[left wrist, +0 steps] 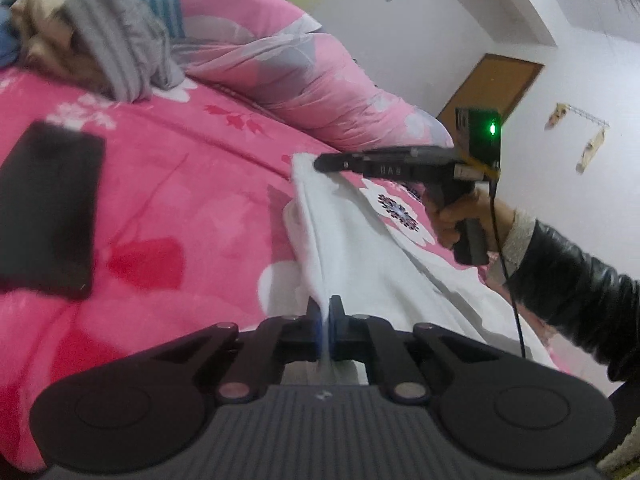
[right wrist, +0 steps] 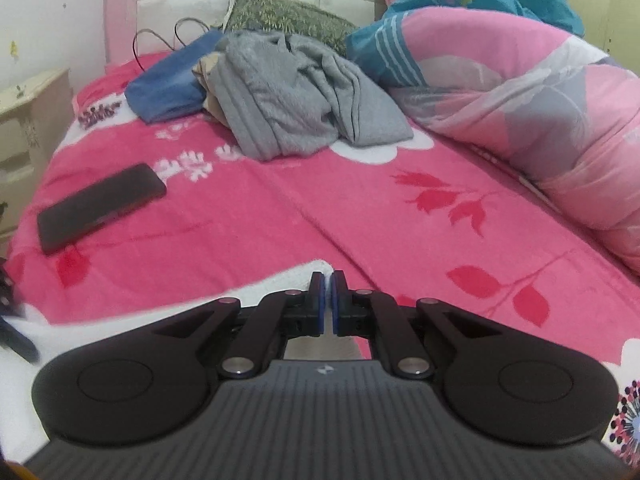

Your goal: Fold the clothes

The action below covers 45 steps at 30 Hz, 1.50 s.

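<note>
A white garment lies on the pink flowered bedspread. One edge of it rises into my left gripper, whose blue pads are shut on the fabric. In the left wrist view my right gripper pinches the far corner of the same garment, held by a person's hand in a black sleeve. Seen from its own camera, my right gripper is shut, with the white garment bunched at its tips and trailing to the left.
A dark phone lies on the bedspread to the left. A pile of grey clothes and a blue bag sit near the headboard. A rolled pink duvet lines the right side. A nightstand stands at the left.
</note>
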Each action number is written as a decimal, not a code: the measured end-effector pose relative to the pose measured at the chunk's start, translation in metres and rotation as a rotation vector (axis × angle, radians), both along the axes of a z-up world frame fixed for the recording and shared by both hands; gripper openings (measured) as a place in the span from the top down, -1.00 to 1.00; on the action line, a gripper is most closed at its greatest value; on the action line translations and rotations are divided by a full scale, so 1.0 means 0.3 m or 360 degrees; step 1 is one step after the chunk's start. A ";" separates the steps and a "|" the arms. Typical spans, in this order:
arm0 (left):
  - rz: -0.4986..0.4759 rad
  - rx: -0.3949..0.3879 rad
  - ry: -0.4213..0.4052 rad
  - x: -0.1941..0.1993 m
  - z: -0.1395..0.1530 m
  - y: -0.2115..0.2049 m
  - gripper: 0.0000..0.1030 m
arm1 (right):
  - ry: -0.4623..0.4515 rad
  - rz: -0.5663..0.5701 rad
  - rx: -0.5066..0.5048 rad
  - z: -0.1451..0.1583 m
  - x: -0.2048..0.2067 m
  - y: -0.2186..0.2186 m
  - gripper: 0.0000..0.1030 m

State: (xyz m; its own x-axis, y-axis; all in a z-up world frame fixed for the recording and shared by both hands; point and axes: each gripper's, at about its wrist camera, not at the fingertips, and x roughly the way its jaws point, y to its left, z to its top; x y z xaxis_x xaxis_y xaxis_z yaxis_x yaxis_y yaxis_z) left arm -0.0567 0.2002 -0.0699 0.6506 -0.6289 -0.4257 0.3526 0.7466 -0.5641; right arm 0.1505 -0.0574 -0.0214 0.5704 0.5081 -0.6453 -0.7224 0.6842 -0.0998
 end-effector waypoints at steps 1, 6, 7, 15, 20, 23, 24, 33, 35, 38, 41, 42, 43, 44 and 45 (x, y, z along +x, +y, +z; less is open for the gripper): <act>0.0003 -0.0007 0.0019 0.001 -0.007 0.005 0.93 | 0.0005 0.0010 -0.0011 -0.018 0.003 0.004 0.97; -0.0008 0.0021 0.0064 0.015 -0.022 0.006 0.92 | 0.0082 -0.0142 0.0090 -0.038 0.046 -0.041 0.92; -0.0008 0.0031 0.0062 0.017 -0.020 0.003 0.92 | 0.0086 -0.0200 0.0166 -0.015 0.051 -0.082 0.92; 0.0063 0.0143 0.0046 0.002 -0.018 -0.027 0.87 | 0.0067 -0.0461 0.0358 0.151 -0.138 -0.524 0.77; 0.0118 0.0226 0.0043 -0.012 -0.005 -0.045 0.87 | 0.0202 -0.0309 0.0132 0.048 -0.242 -0.556 0.58; 0.0132 0.0355 0.0004 -0.023 0.016 -0.078 0.87 | 0.0233 -0.0251 0.0067 -0.005 -0.230 -0.523 0.51; 0.0137 0.0395 -0.0008 -0.026 0.022 -0.088 0.87 | 0.0240 -0.0238 0.0036 -0.023 -0.218 -0.510 0.40; 0.0166 0.0461 -0.0022 -0.029 0.026 -0.106 0.87 | 0.0175 -0.0232 -0.0153 -0.088 -0.228 -0.455 0.93; 0.0164 0.0467 -0.0031 -0.029 0.025 -0.108 0.87 | 0.0087 -0.0246 -0.0132 -0.058 -0.260 -0.465 0.96; 0.0165 0.0468 -0.0045 -0.028 0.024 -0.108 0.88 | -0.0025 -0.0284 -0.0126 -0.018 -0.290 -0.474 0.97; 0.0164 0.0471 -0.0059 -0.029 0.024 -0.107 0.88 | -0.0144 -0.0323 -0.0136 0.025 -0.294 -0.475 0.98; 0.0163 0.0474 -0.0066 -0.029 0.025 -0.106 0.88 | -0.0164 -0.0338 -0.0144 0.026 -0.288 -0.474 0.98; 0.0161 0.0478 -0.0073 -0.030 0.026 -0.105 0.88 | -0.0177 -0.0354 -0.0153 0.021 -0.278 -0.473 0.98; 0.0159 0.0480 -0.0079 -0.032 0.026 -0.104 0.88 | -0.0190 -0.0370 -0.0162 0.017 -0.269 -0.471 0.98; 0.0157 0.0480 -0.0082 -0.033 0.025 -0.103 0.88 | -0.0203 -0.0386 -0.0172 0.013 -0.259 -0.470 0.98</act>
State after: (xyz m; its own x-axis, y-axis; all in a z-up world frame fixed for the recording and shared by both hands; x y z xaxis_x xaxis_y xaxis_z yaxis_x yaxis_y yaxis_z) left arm -0.0666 0.1693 -0.0624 0.7277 -0.4121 -0.5483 0.2925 0.9095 -0.2954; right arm 0.0727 -0.1983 -0.0176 0.7470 0.2792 -0.6034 -0.5158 0.8160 -0.2610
